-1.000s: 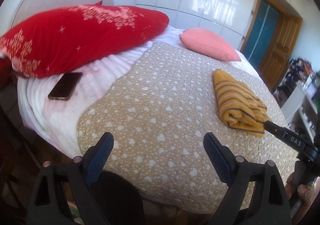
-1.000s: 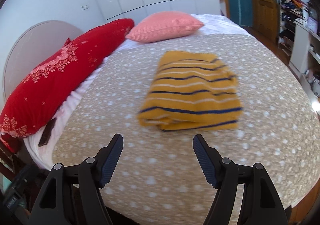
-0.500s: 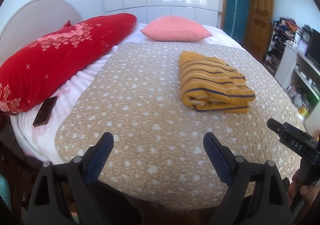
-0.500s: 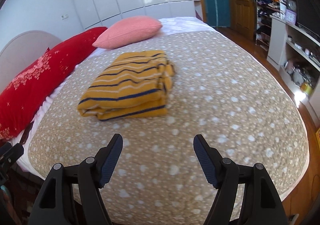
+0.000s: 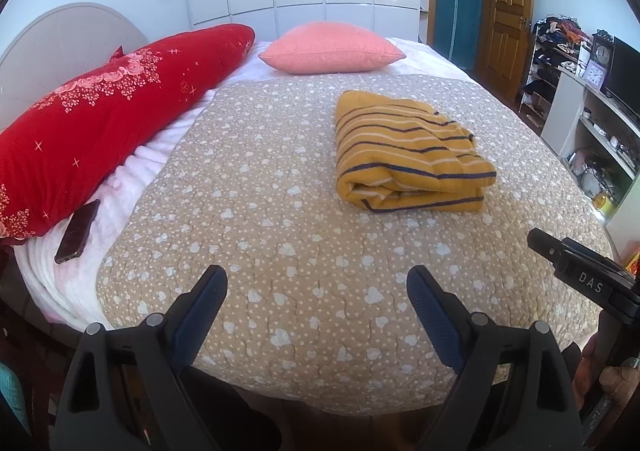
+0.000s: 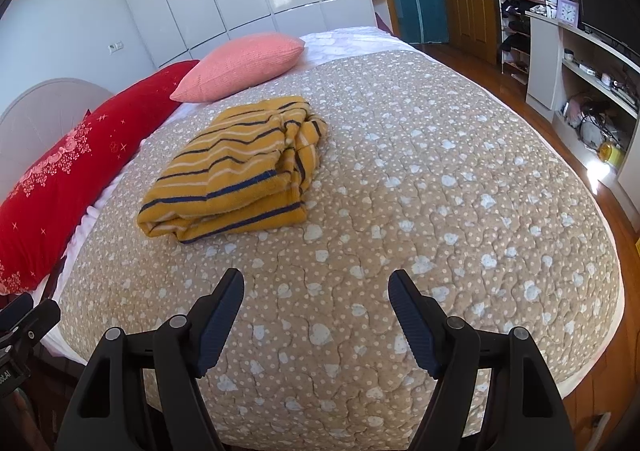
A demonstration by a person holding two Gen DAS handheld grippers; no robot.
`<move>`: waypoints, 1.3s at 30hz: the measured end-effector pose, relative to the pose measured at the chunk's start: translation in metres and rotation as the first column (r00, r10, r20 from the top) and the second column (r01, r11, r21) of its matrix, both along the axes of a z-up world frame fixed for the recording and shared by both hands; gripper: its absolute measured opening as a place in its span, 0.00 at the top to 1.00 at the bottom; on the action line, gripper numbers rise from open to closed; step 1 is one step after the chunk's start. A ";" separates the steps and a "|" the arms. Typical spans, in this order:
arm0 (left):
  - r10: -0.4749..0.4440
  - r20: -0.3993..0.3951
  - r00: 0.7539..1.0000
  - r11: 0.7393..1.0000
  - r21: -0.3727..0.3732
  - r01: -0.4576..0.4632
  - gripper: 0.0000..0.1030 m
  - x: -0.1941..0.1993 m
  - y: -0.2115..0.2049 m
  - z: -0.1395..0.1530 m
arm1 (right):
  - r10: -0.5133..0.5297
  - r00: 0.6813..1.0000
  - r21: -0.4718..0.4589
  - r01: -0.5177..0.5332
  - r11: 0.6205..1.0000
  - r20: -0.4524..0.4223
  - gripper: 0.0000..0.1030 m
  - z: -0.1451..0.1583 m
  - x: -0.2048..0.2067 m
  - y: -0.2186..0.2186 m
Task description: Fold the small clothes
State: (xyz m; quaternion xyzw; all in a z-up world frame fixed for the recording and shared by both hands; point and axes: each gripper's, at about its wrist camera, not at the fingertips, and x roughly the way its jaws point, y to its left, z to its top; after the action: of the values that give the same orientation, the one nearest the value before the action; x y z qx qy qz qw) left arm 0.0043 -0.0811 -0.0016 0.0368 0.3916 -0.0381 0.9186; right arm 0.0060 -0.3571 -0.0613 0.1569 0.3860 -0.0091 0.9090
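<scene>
A folded mustard-yellow garment with navy and white stripes (image 5: 404, 155) lies on the beige heart-print quilt (image 5: 280, 235), right of centre in the left wrist view. In the right wrist view the garment (image 6: 236, 171) sits left of centre on the quilt (image 6: 440, 191). My left gripper (image 5: 318, 283) hovers open above the quilt's near edge, well short of the garment, nothing between its fingers. My right gripper (image 6: 316, 287) is likewise open and empty over the quilt, nearer me than the garment. Part of the right gripper's body (image 5: 580, 279) shows at the left view's right edge.
A long red floral pillow (image 5: 100, 123) and a pink cushion (image 5: 332, 51) lie at the head of the bed. A dark phone (image 5: 78, 237) rests on the white sheet by the red pillow. White shelves with clutter (image 6: 592, 91) and a wooden door (image 5: 508, 11) stand to the right.
Both views have swung and drawn back toward the bed's near edge, so the garment sits farther from both grippers. Both grippers stayed open and empty.
</scene>
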 end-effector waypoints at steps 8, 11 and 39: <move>0.003 -0.018 1.000 1.000 -0.022 -0.003 0.12 0.001 0.005 -0.005 | 0.026 1.000 -0.011 -0.026 1.000 -0.009 0.23 0.000 0.004 0.011; 0.004 -0.017 1.000 1.000 -0.027 -0.005 0.12 0.001 0.007 -0.005 | 0.034 0.999 -0.011 -0.035 0.999 -0.016 0.23 -0.002 0.005 0.014; 0.197 0.524 0.828 0.977 -0.029 -0.213 0.00 -0.069 0.031 0.069 | 0.136 0.990 -0.071 -0.134 0.988 0.023 0.23 0.014 -0.005 0.052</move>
State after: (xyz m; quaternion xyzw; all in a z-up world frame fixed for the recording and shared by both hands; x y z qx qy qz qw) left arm -0.0647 -0.0504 0.0674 0.0177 0.1285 0.0782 0.9885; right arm 0.0010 -0.3051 -0.0473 0.0988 0.3823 0.0412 0.9178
